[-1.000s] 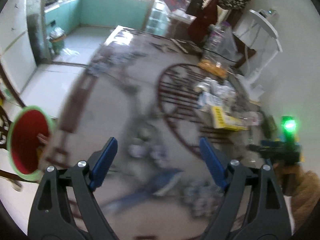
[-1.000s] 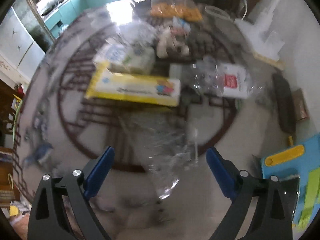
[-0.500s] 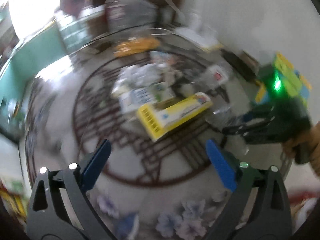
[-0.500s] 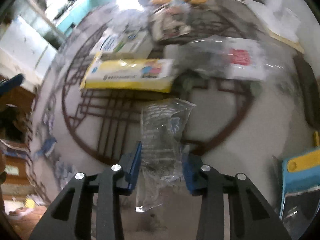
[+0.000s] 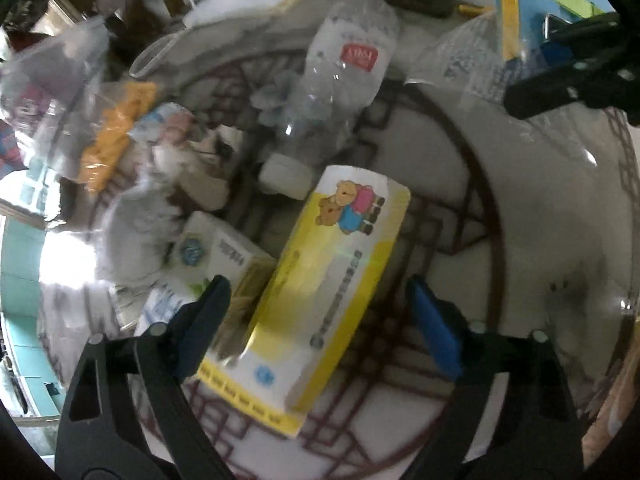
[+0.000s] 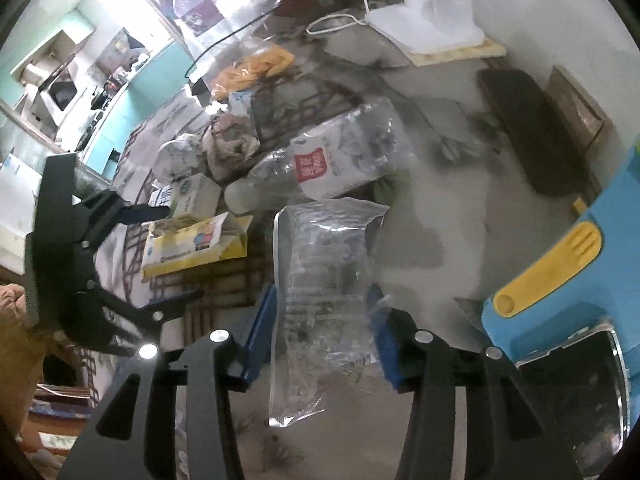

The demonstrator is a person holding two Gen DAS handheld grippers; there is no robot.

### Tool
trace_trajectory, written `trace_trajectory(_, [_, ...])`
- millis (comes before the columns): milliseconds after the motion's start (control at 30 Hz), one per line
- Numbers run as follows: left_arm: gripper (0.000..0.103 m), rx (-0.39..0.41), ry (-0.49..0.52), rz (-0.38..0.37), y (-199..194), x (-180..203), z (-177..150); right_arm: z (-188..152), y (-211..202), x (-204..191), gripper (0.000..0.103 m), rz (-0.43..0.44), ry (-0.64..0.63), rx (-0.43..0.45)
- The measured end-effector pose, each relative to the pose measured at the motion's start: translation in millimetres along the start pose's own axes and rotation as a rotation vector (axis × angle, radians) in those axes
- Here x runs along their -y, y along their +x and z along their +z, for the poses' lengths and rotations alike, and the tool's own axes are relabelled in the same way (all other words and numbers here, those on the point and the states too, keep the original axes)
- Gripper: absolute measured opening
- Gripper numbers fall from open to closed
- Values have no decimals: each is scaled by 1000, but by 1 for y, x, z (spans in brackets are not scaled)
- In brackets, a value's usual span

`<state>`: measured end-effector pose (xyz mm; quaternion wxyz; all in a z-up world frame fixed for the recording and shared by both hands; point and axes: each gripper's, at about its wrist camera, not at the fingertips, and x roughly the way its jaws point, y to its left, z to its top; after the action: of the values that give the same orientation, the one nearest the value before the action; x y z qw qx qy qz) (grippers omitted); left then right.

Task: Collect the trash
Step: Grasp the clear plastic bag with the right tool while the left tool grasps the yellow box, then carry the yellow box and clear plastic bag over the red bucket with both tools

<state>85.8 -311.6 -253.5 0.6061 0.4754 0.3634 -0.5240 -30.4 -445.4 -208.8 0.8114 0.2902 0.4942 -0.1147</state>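
Observation:
My left gripper (image 5: 322, 320) points down over the trash pile, jaws closing, with a yellow cartoon-bear box (image 5: 332, 280) lying between its blue pads; the pads do not press on it. From the right wrist view the same box (image 6: 192, 244) is seen lying open-ended. My right gripper (image 6: 324, 338) grips a clear plastic zip bag (image 6: 324, 272) by its sides while its jaws are opening a little. That bag (image 5: 460, 64) sticks out from the right gripper (image 5: 560, 80) at the upper right. A crushed clear bottle with a red label (image 5: 344, 80) lies just beyond the yellow box.
Left of the box are a small white carton (image 5: 216, 252), crumpled tissues (image 5: 132, 232) and an orange snack bag (image 5: 116, 132). The round table (image 5: 540, 220) has a dark red lattice pattern. A blue tray with a yellow piece (image 6: 560, 264) and a black case (image 6: 532, 132) lie at the right.
My left gripper swung from the table's edge by a red bin to over the yellow box, rolling as it went. My right gripper shut on the clear bag and carried it rightward.

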Motion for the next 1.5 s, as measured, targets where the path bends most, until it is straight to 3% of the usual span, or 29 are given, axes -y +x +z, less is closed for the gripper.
trace_trajectory(100, [69, 41, -14, -5, -1, -5, 3, -3, 5, 1, 47, 7, 12, -9])
trace_trajectory(167, [37, 57, -36, -17, -4, -10, 6, -4, 6, -2, 47, 10, 14, -8])
trace_trajectory(300, [35, 60, -66, -31, -2, -12, 6, -3, 5, -12, 47, 22, 0, 3])
trace_trajectory(367, [28, 75, -95, -30, -7, -13, 3, -3, 1, -17, 47, 27, -9, 15])
trace_trajectory(533, [27, 165, -296, -59, -46, -24, -16, 1, -10, -37, 47, 48, -27, 65])
trace_trajectory(900, [27, 303, -729, 109, -152, -31, -90, -4, -32, -125, 47, 123, -171, 160])
trace_trajectory(1167, [27, 318, -924, 206, -198, -20, -157, -17, -32, -188, 47, 171, -308, 155])
trace_trajectory(1500, [27, 330, -1043, 291, -225, -17, -216, -37, -24, -241, 43, 199, -434, 136])
